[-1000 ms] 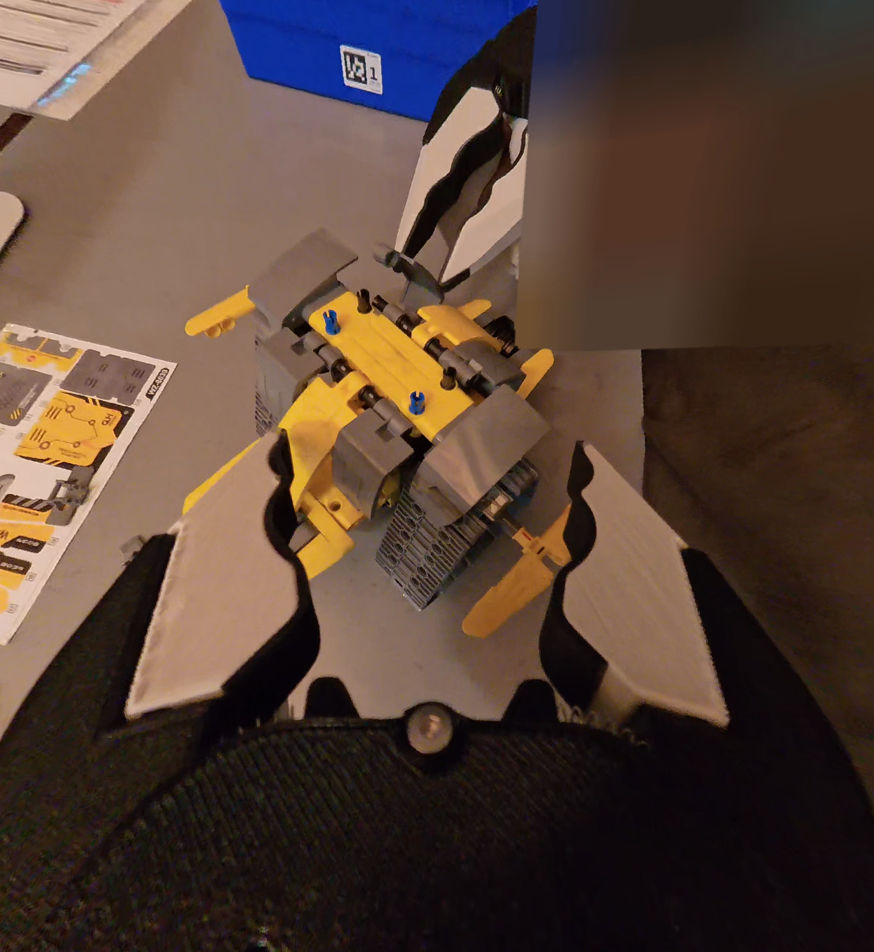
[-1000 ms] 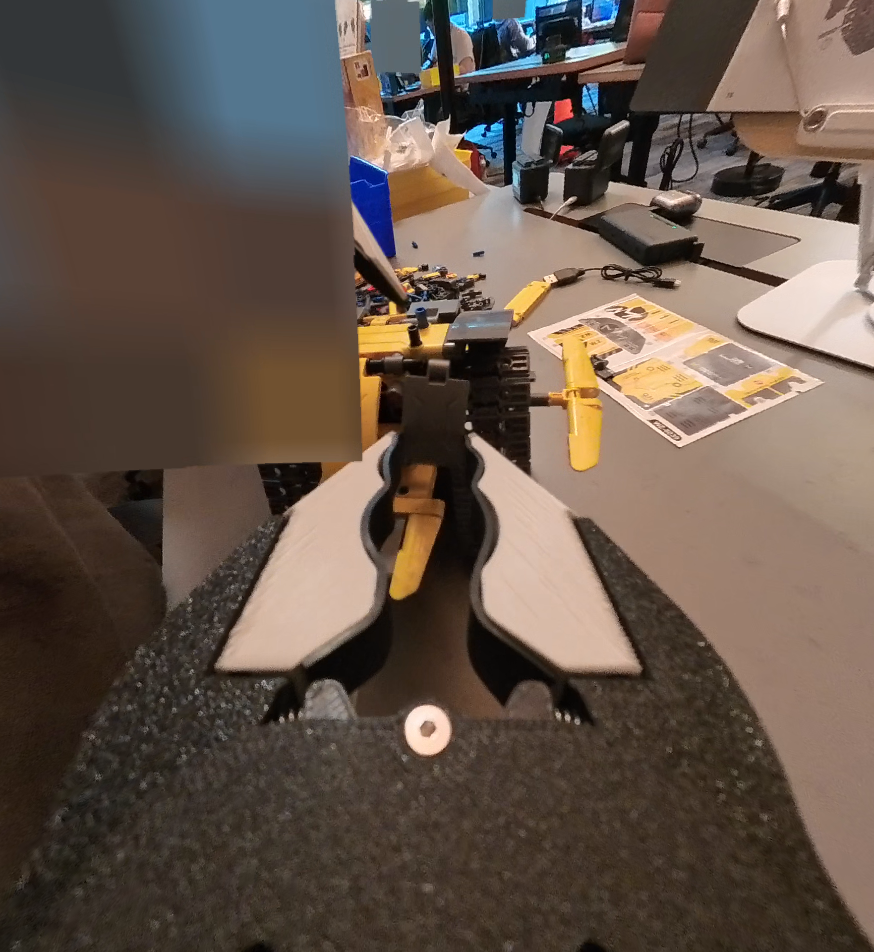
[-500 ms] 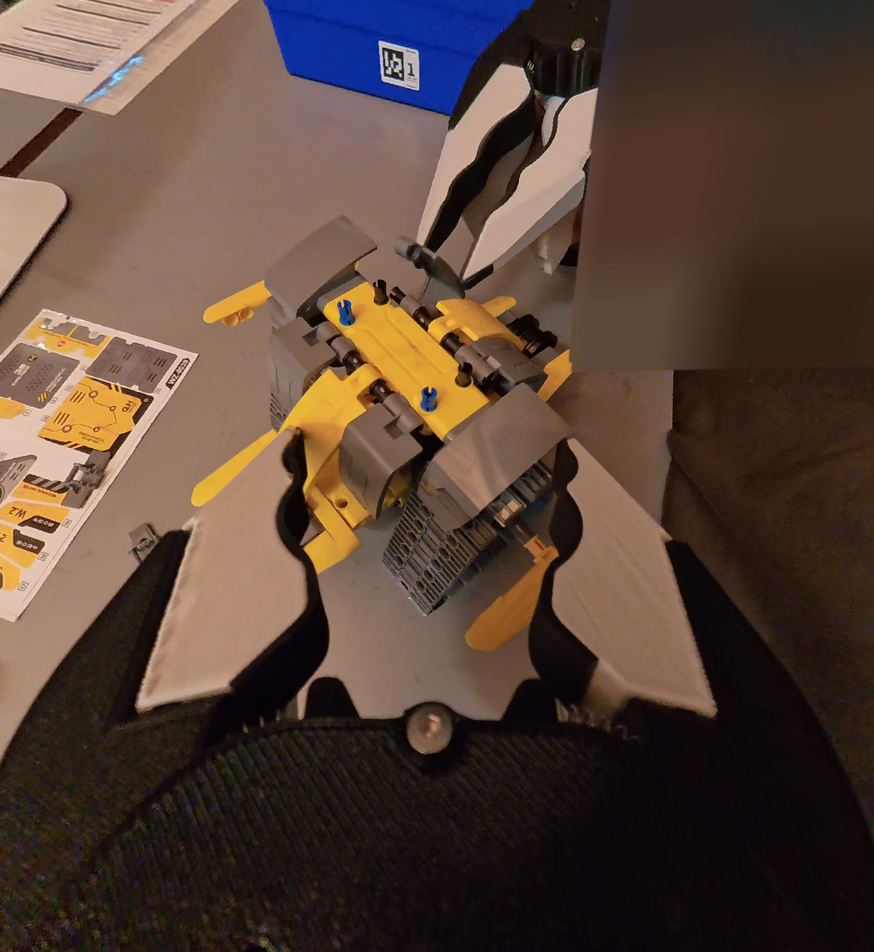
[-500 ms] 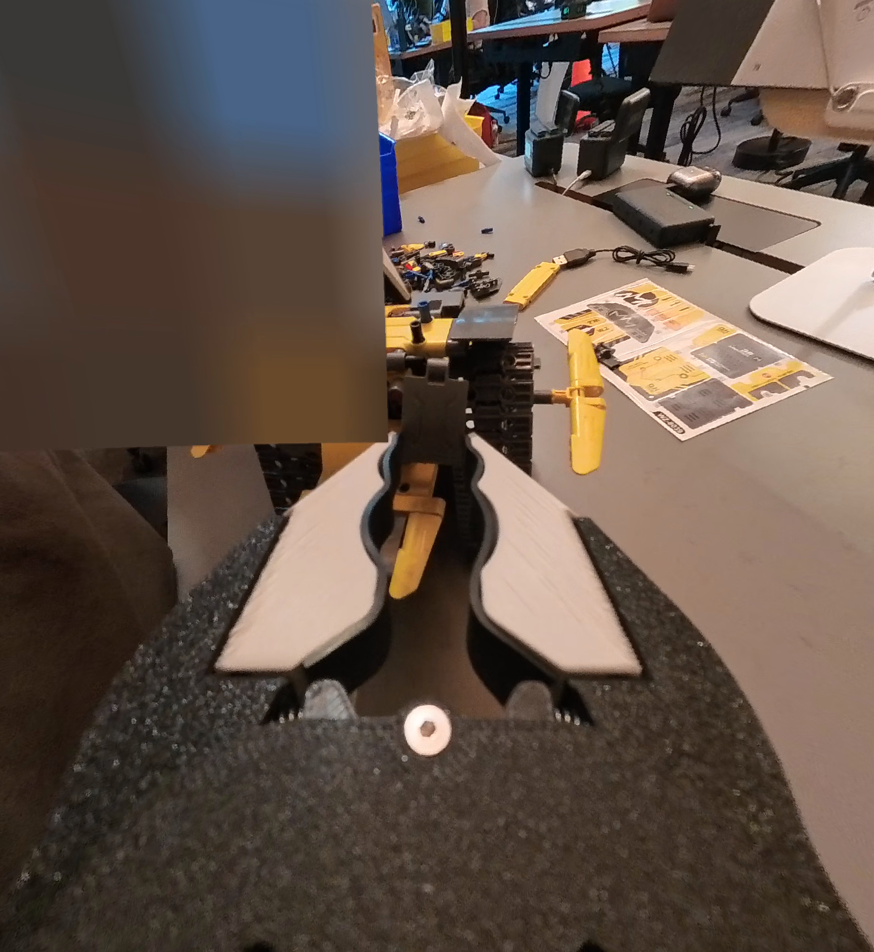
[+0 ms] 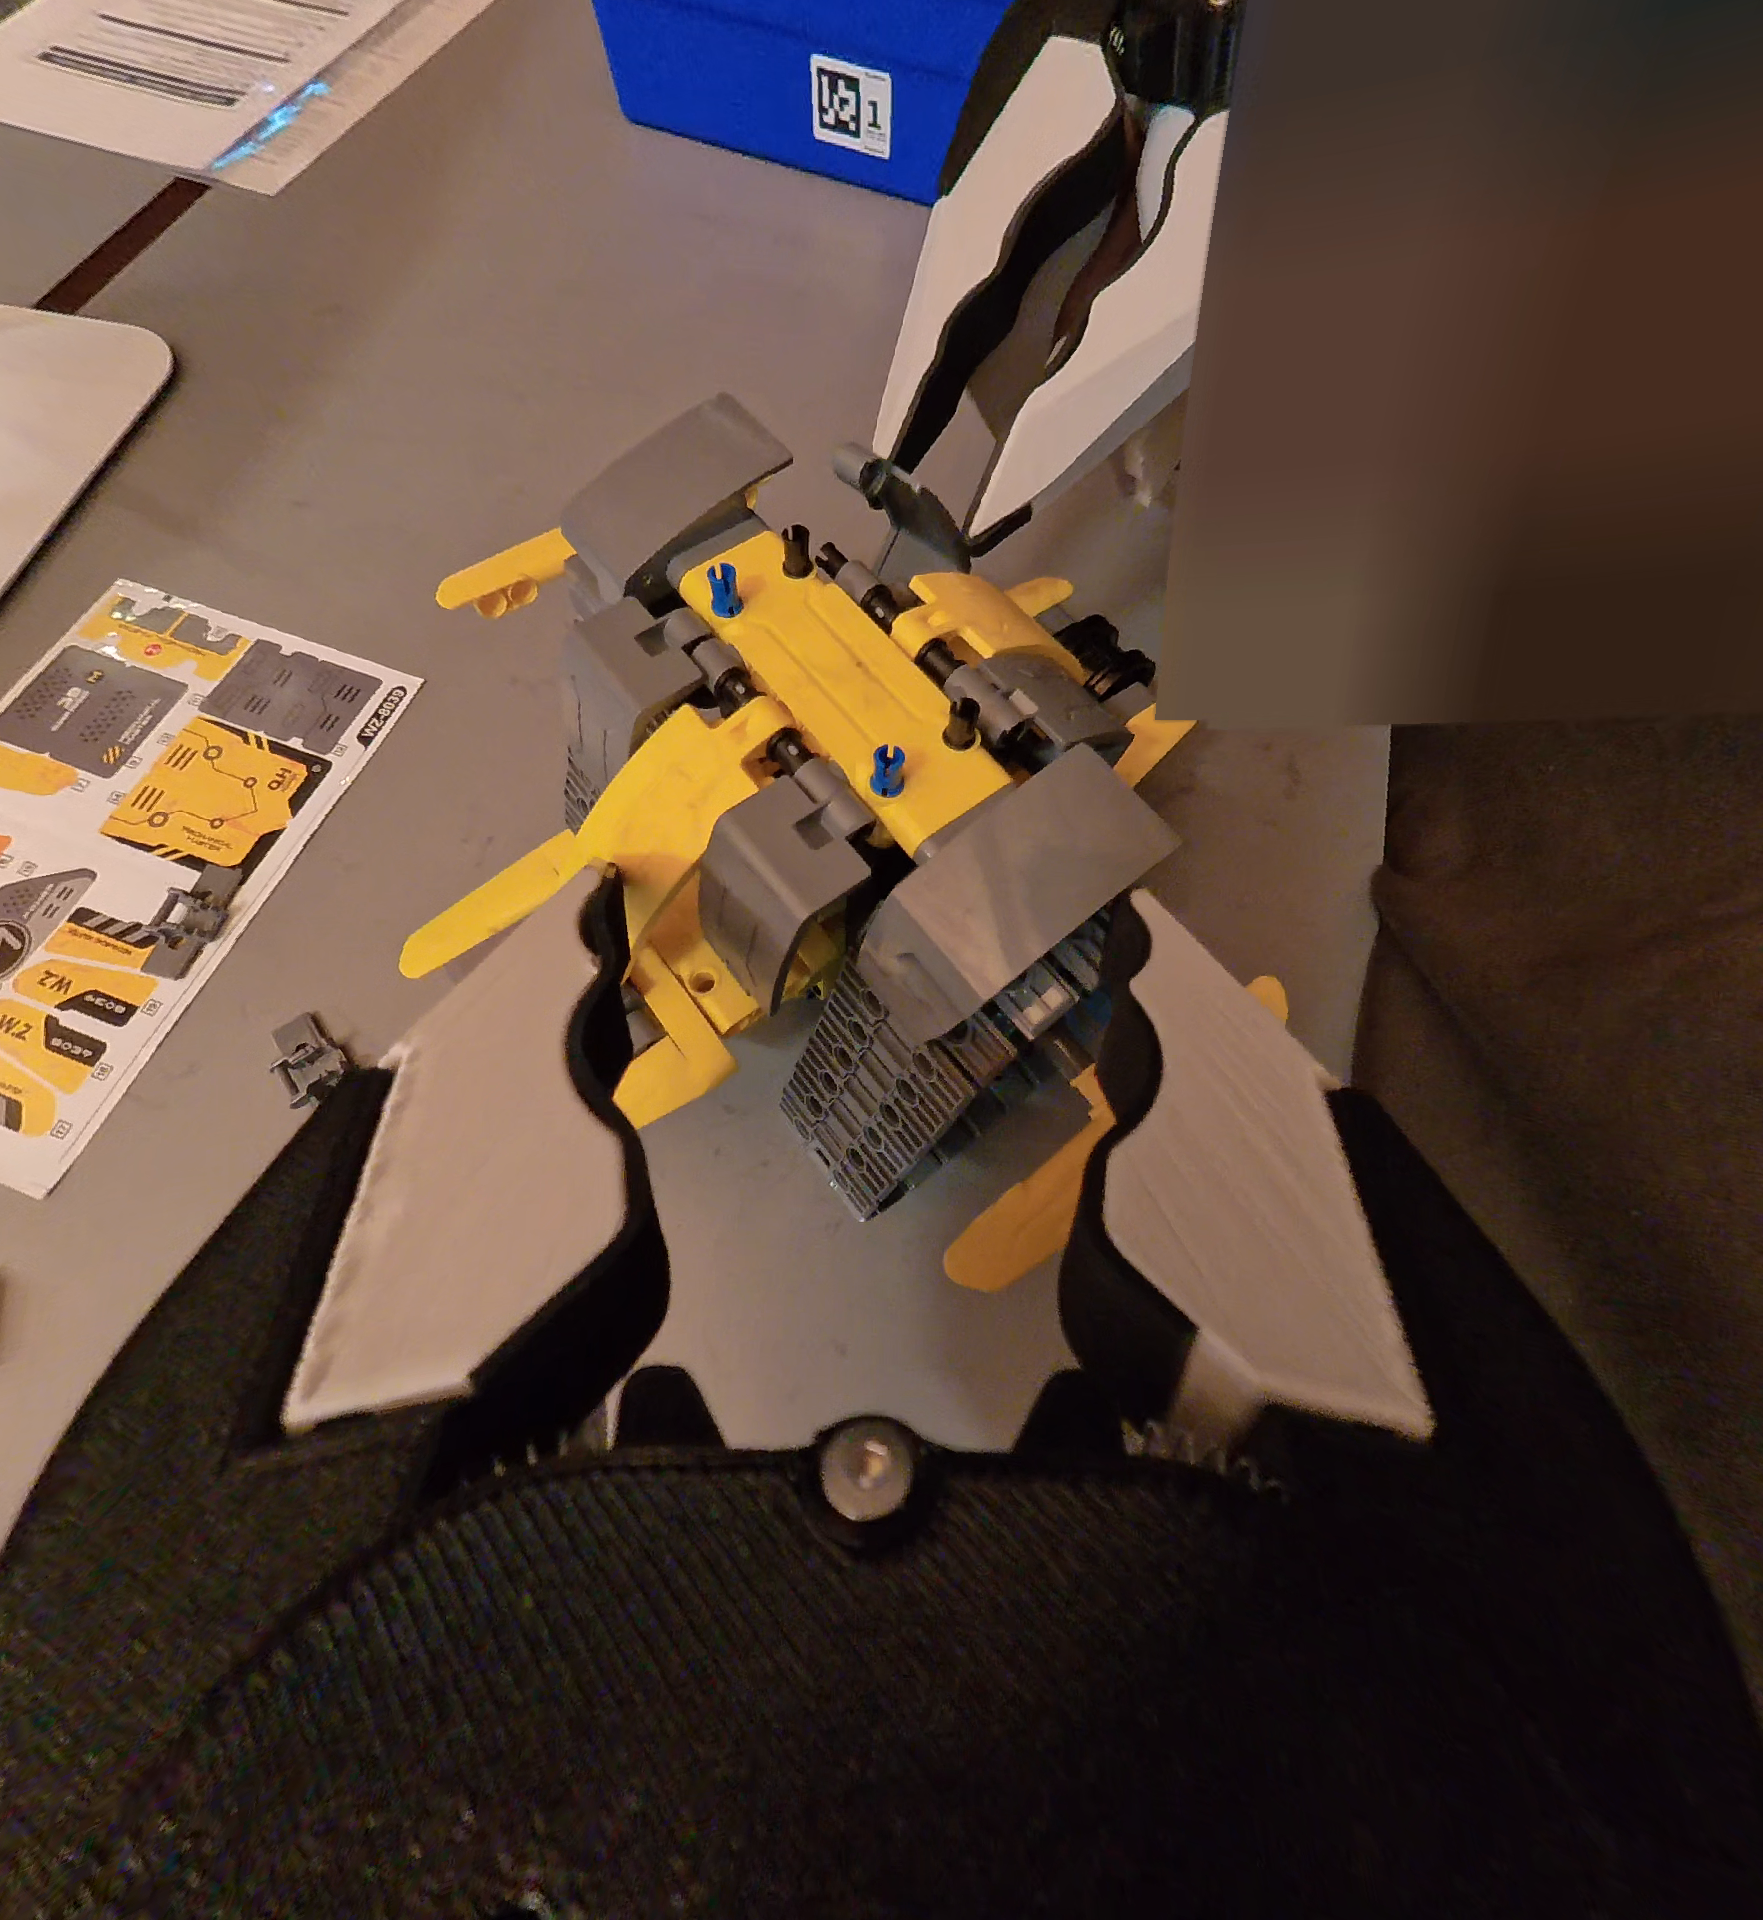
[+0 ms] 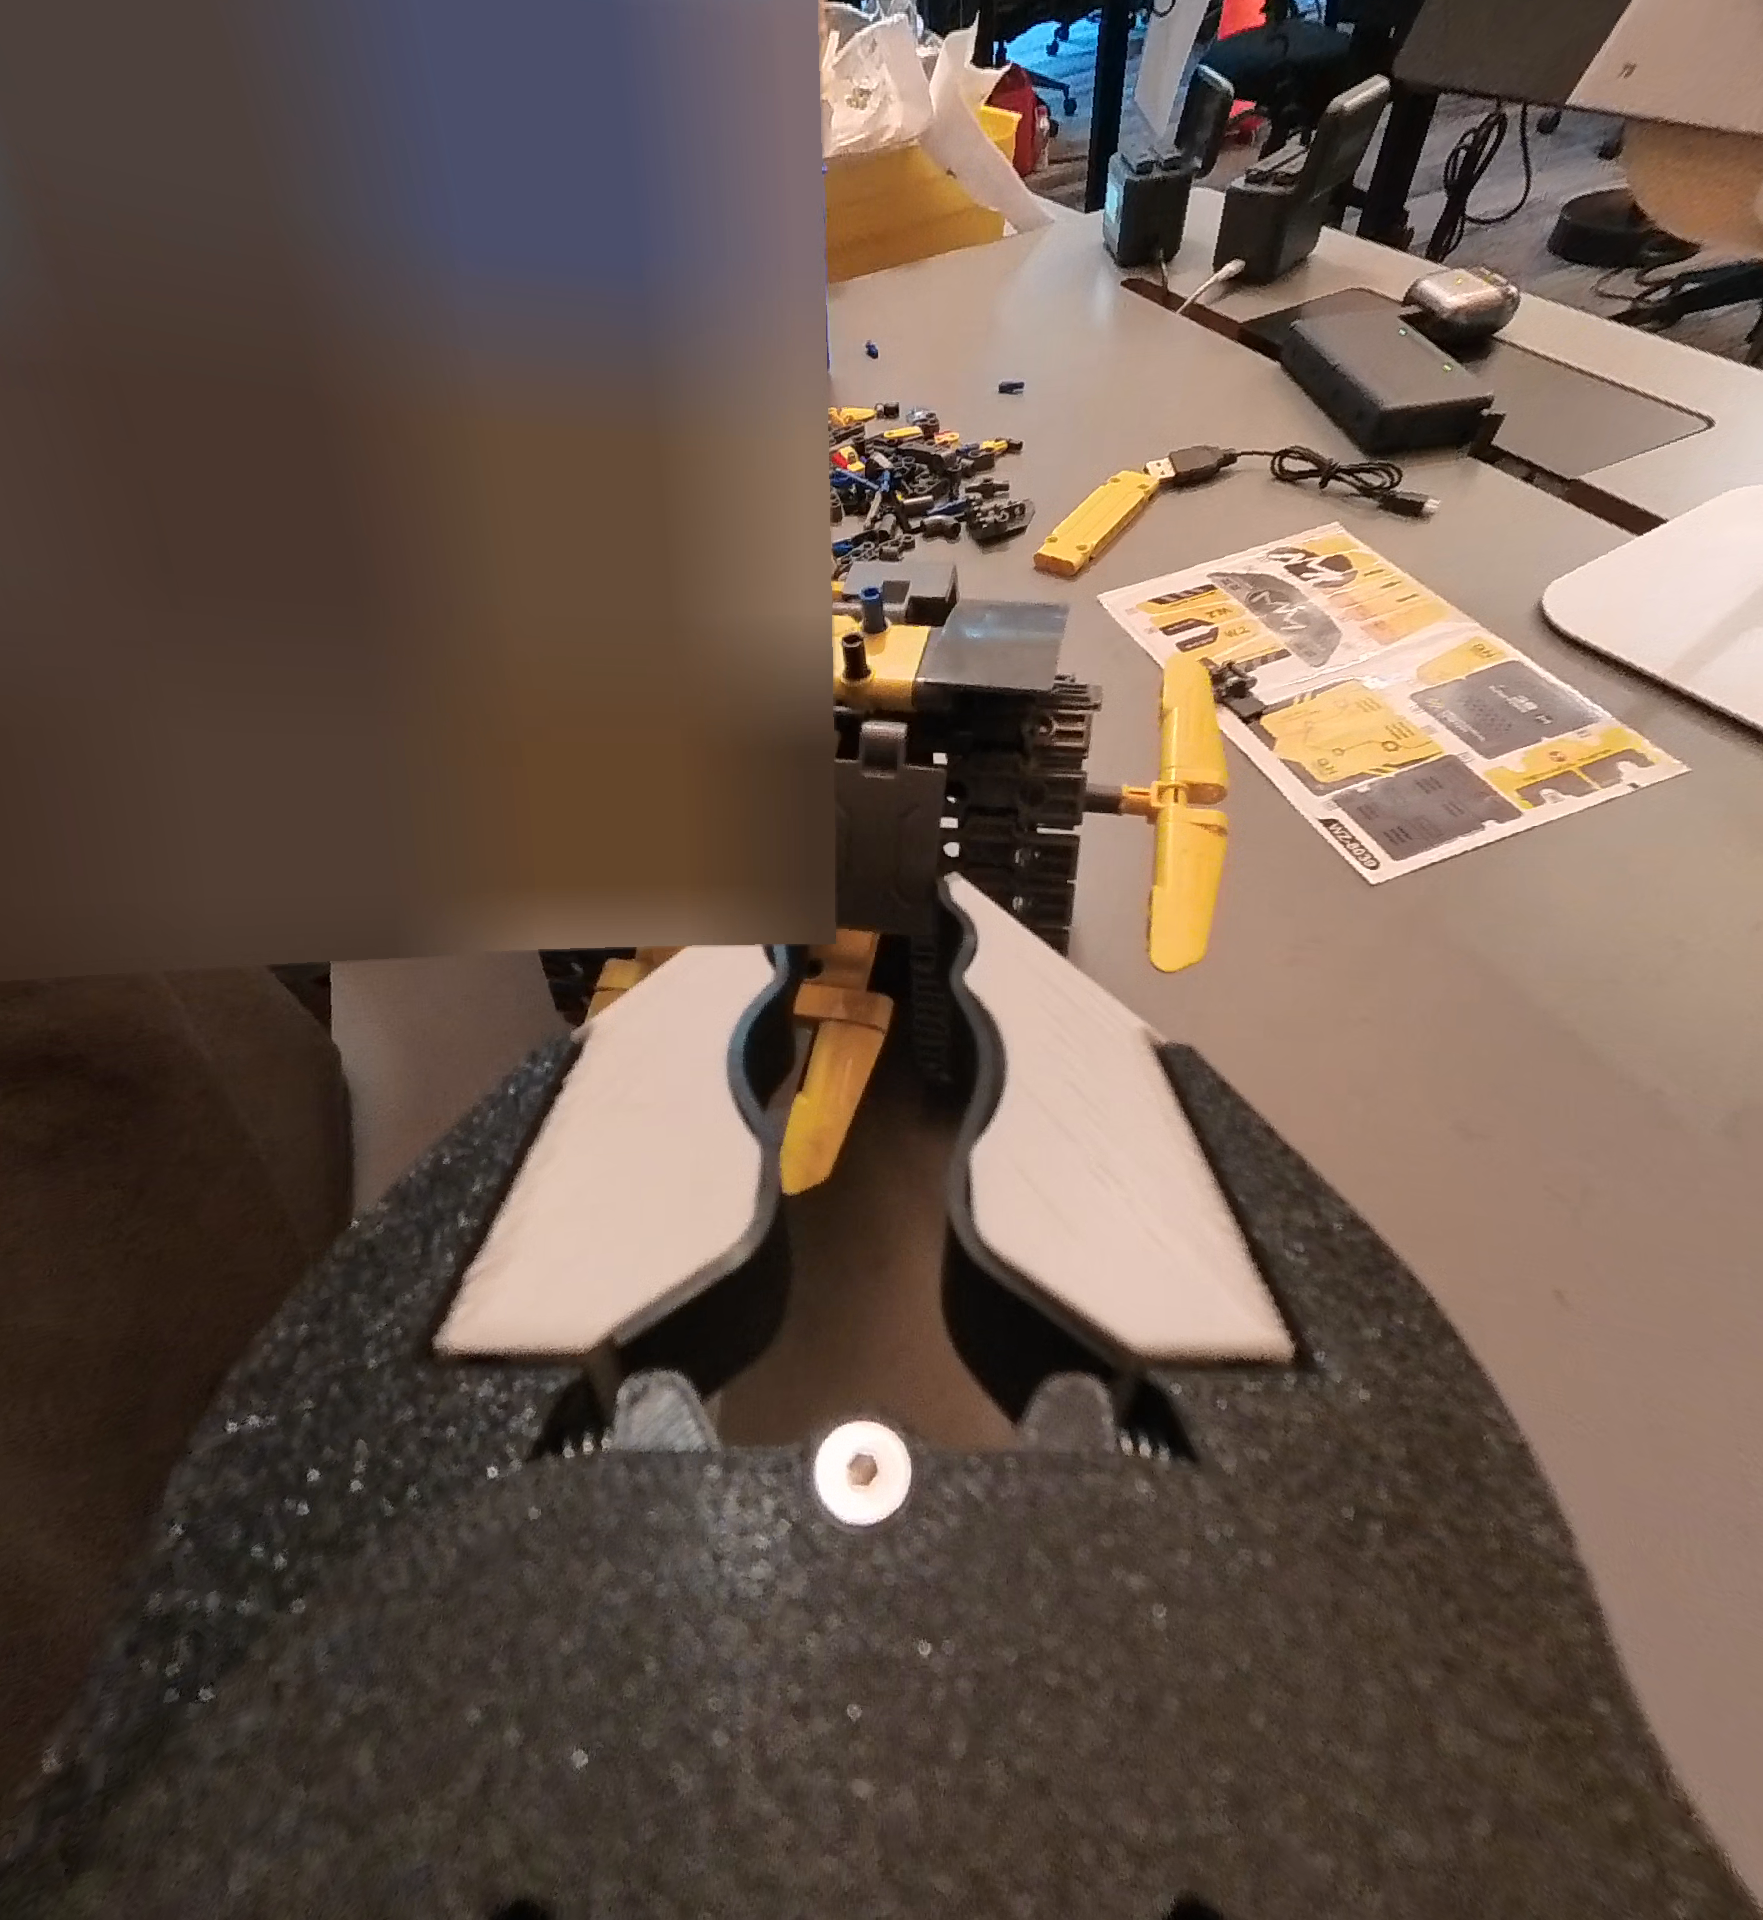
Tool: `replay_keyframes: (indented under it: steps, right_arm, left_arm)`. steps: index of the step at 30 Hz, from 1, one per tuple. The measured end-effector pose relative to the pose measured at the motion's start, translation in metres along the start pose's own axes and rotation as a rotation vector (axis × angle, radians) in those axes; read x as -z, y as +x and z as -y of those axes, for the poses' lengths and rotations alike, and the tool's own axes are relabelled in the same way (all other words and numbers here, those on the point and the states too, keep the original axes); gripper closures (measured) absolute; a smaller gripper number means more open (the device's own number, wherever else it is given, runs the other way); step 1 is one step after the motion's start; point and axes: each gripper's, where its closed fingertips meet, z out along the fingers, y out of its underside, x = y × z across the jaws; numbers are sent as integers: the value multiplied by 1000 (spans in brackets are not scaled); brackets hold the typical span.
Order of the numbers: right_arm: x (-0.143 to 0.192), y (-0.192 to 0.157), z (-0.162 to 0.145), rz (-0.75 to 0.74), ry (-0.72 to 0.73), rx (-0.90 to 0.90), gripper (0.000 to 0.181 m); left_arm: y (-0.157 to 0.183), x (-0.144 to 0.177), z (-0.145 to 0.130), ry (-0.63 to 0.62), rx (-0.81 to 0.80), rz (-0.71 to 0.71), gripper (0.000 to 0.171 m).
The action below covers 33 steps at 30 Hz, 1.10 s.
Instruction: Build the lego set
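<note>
A yellow and grey brick-built tracked vehicle [image 5: 835, 748] stands on the grey table [image 5: 389, 416], near its edge. My left gripper [image 5: 856, 914] has its fingers on either side of the vehicle's near end. One finger is against the yellow side panel and the other against the grey track. My right gripper [image 6: 866, 914] is shut on a dark grey panel piece [image 6: 882, 821] and holds it against the vehicle's [image 6: 1002, 727] end. It also shows in the left wrist view [image 5: 960, 488], pinching that grey piece [image 5: 898, 499]. A blur hides its left fingertip.
A sticker sheet [image 5: 129, 862] lies left of the vehicle, with a small grey part [image 5: 300, 1055] beside it. A blue bin [image 5: 752, 62] stands behind. Loose small parts [image 6: 918, 478], a yellow beam [image 6: 1095, 520], a cable and a stand base [image 6: 1708, 623] lie farther off. A person's dark clothing [image 5: 1583, 1143] is at the table edge. My hands' fingertips stand some 9 cm from each other.
My left gripper has moved in on the vehicle and its fingers have narrowed onto its sides. My right gripper keeps hold of the grey piece at the vehicle's far end.
</note>
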Motion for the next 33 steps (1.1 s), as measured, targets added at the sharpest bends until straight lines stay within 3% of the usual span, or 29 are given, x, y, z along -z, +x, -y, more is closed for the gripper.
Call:
replay_keyframes:
  steps: [16,17,19,29,33]
  right_arm:
    - [1,0,-1,35,12,-31,160]
    - [2,-2,1,49,27,-35,176]
    - [7,-12,14,124,99,-79,180]
    - [0,1,2,91,78,-109,175]
    - [-4,-6,3,211,105,-192,166]
  left_arm:
    - [0,-2,0,-6,7,6,81]
    - [0,-2,0,-7,7,9,82]
    - [-1,-3,-1,-11,7,24,81]
    - [-1,-5,0,-9,7,32,81]
    - [-1,-5,0,-7,8,29,81]
